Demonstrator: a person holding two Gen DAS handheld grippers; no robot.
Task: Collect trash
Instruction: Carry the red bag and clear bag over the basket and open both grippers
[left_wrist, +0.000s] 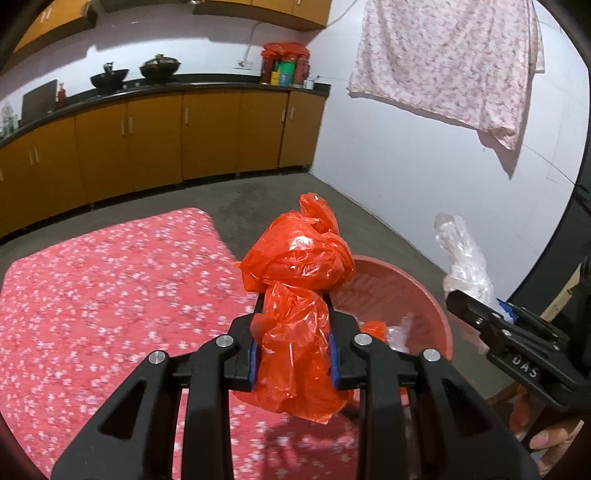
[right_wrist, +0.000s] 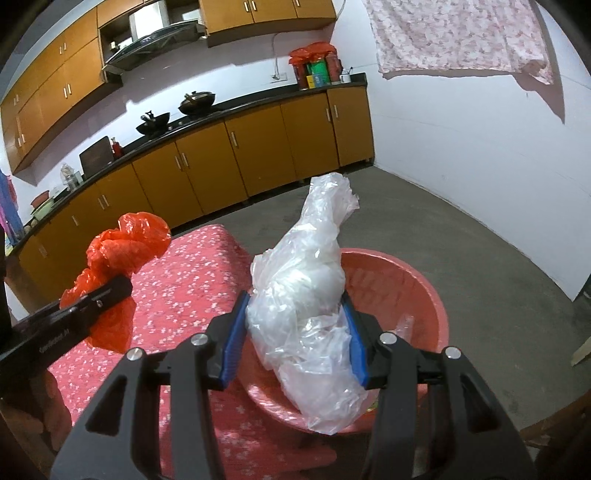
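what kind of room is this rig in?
Most likely a home kitchen. Orange-brown cabinets run under a dark counter holding two woks, with a range hood above. A flowered cloth hangs on the white wall, which suggests a lived-in house.

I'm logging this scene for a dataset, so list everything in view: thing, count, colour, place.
orange plastic bag: one, orange, crumpled, clamped in the left gripper.
clear plastic bag: one, clear-white, clamped in the right gripper.
basin: one, pink, past the cloth's edge, scraps of plastic inside.
floral cloth: one, red with white flowers, spread below both grippers.
woks: two, black, on the counter.
lower cabinets: one row, orange-brown, under the black counter.
containers: a cluster, red and green, at the counter's far end.
hanging cloth: one, pale pink floral, on the white wall.
left gripper: one, black, blue pads.
right gripper: one, black, blue pads.
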